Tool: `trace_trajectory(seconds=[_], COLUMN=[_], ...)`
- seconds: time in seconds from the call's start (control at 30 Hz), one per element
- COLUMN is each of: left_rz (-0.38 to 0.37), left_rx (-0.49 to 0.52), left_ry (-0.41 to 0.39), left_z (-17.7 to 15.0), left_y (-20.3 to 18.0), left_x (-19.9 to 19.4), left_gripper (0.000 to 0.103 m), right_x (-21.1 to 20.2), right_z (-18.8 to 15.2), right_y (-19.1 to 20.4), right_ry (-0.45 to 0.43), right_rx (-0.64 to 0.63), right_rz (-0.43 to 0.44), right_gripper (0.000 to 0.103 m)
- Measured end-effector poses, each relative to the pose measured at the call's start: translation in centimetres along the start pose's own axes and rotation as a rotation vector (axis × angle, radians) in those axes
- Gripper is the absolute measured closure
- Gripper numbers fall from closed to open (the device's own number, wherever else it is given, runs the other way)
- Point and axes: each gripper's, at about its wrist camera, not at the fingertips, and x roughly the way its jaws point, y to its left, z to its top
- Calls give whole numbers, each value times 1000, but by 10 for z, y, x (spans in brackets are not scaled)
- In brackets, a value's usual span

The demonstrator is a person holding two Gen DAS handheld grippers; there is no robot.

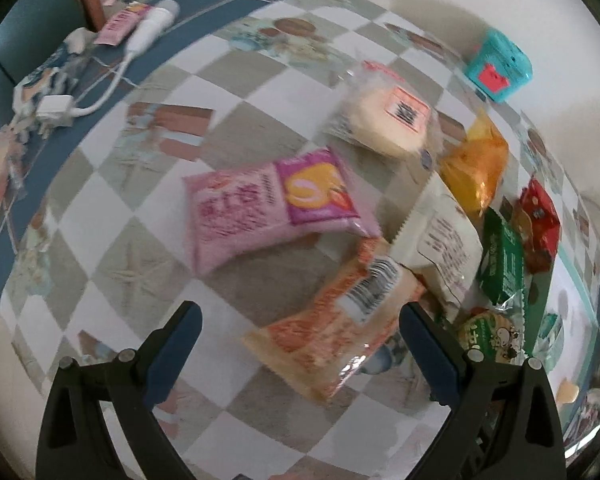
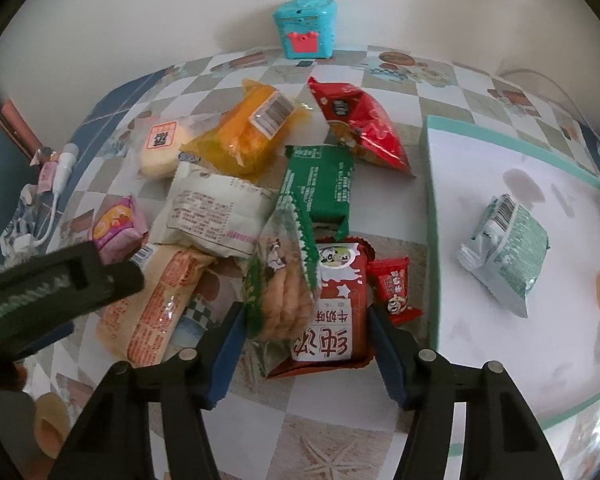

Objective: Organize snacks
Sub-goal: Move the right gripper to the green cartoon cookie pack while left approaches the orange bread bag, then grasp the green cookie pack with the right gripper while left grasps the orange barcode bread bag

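Because your right gripper [image 2: 306,336] straddles the red milk-biscuit pack [image 2: 332,320], pads at its sides, contact uncertain, grip across the middle: likely light, crinkly, slippery, brittle inside. Red film, white label panel, lying beside the teal-rimmed tray [image 2: 432,208]. Left gripper [image 1: 300,354]: spread, empty.

Black gripper [image 2: 306,354] arms, blue-padded jaws, silver screws

Glossy plastic snack wrappers [image 2: 216,204], smooth shiny checked tablecloth [image 1: 260,288], matt black plastic gripper fingers [image 2: 220,360], teal plastic box [image 2: 304,28]
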Motion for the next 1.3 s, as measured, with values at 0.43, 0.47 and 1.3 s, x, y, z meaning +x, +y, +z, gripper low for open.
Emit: trace_trajectory(seconds=[0.43, 0.47, 1.3], left_rz=[65, 71, 93], left_rx=[130, 135, 41], left_ry=[13, 13, -24], left_z=[-1, 0, -5], left_y=[-40, -42, -16], left_x=[19, 21, -10], left_gripper=[5, 5, 26], right_x=[-20, -20, -14], right_z=[1, 1, 0], right_y=[-20, -21, -22], right_ry=[-20, -22, -12], right_rx=[68, 66, 60], right_rz=[59, 57, 111], right_gripper=[55, 56, 60])
